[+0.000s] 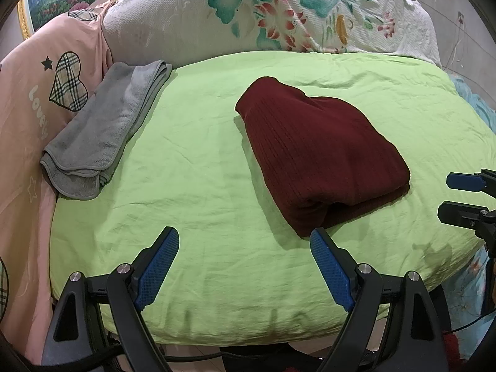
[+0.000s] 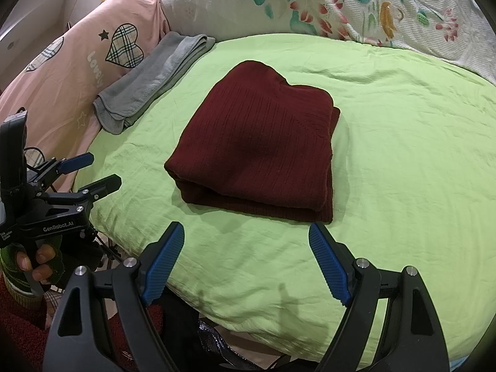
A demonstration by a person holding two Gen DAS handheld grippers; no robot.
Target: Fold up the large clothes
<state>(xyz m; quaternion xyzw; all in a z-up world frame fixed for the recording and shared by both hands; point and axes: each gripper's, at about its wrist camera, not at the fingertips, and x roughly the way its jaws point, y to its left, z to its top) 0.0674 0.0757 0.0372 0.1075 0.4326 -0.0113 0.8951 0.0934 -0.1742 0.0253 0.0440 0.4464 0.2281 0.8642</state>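
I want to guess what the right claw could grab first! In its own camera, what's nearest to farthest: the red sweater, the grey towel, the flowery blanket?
1. Red sweater: just ahead of the right claw, mid-bed.
2. Grey towel: farther, at the left edge.
3. Flowery blanket: farthest, along the back.

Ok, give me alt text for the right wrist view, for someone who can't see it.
A dark red ribbed garment lies folded on a light green sheet, just beyond the open, empty right claw. A folded grey towel lies at the sheet's far left edge against pink bedding, and the left claw, open and empty, is at the left.
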